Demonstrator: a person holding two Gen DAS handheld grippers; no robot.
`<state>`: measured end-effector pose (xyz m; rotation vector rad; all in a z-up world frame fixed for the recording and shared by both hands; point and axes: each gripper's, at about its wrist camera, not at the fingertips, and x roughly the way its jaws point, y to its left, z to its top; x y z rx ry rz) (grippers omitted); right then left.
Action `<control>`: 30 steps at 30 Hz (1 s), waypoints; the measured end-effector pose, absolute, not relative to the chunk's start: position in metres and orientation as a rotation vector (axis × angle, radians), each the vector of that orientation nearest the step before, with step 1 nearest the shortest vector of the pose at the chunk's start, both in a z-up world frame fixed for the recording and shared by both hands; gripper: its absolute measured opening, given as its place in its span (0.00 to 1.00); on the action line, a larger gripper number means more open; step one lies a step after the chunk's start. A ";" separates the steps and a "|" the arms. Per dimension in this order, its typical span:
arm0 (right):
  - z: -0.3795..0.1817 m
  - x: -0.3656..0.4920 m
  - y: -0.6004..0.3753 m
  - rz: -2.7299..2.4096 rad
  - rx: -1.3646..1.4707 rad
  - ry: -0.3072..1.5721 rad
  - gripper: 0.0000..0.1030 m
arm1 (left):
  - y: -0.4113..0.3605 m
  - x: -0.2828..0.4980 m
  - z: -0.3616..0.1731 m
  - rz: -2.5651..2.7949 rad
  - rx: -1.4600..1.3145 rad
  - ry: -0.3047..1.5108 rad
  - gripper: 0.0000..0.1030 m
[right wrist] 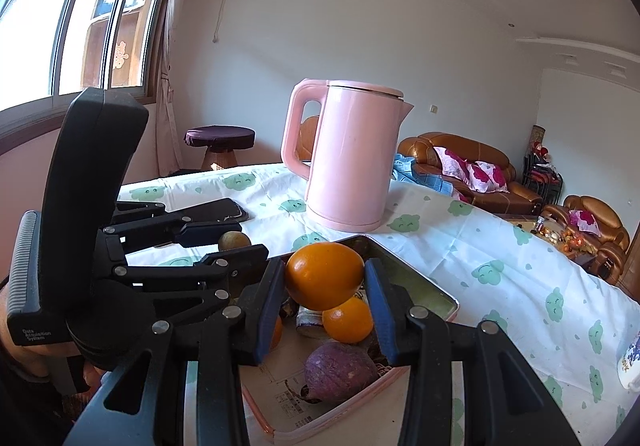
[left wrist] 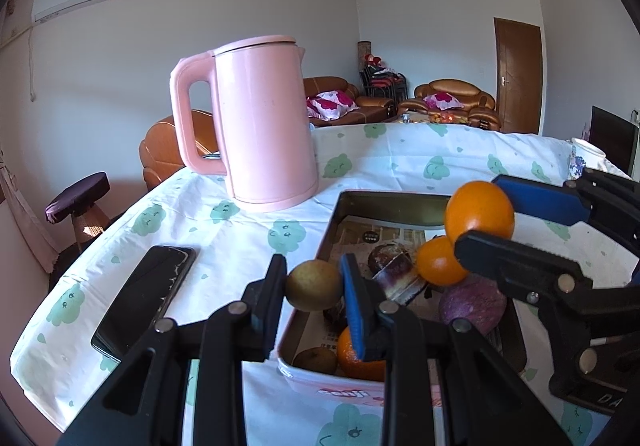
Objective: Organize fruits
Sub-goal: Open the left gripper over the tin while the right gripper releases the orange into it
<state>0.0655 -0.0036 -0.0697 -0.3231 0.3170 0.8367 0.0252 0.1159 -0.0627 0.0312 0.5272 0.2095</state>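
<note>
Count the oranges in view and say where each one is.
3. One orange is held in the right gripper above the tin; a second lies inside it; a third sits at its near end. Others may be hidden.

Home living room: leather sofas [right wrist: 460, 161], cushions, kettle [left wrist: 264, 121] on clothed table [left wrist: 400, 161].

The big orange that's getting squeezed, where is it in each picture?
Left wrist view: the big orange sits right of centre, clamped in the right gripper above the tray.
Right wrist view: the big orange is at centre, between that gripper's blue pads.
Shared landmark: the pink kettle stands behind the tray in both.
</note>
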 end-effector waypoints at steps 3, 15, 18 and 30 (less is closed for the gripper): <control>-0.073 0.067 0.001 0.835 -0.336 0.334 0.42 | 0.117 0.026 -0.065 0.201 0.034 0.539 0.28; -0.090 0.075 0.011 0.837 -0.358 0.399 0.42 | 0.118 0.031 -0.078 0.188 0.040 0.586 0.29; -0.093 0.077 0.014 0.843 -0.362 0.419 0.42 | 0.120 0.031 -0.080 0.188 0.032 0.592 0.29; -0.080 0.069 -0.007 0.818 -0.314 0.387 0.59 | 0.116 0.017 -0.067 0.204 0.048 0.538 0.64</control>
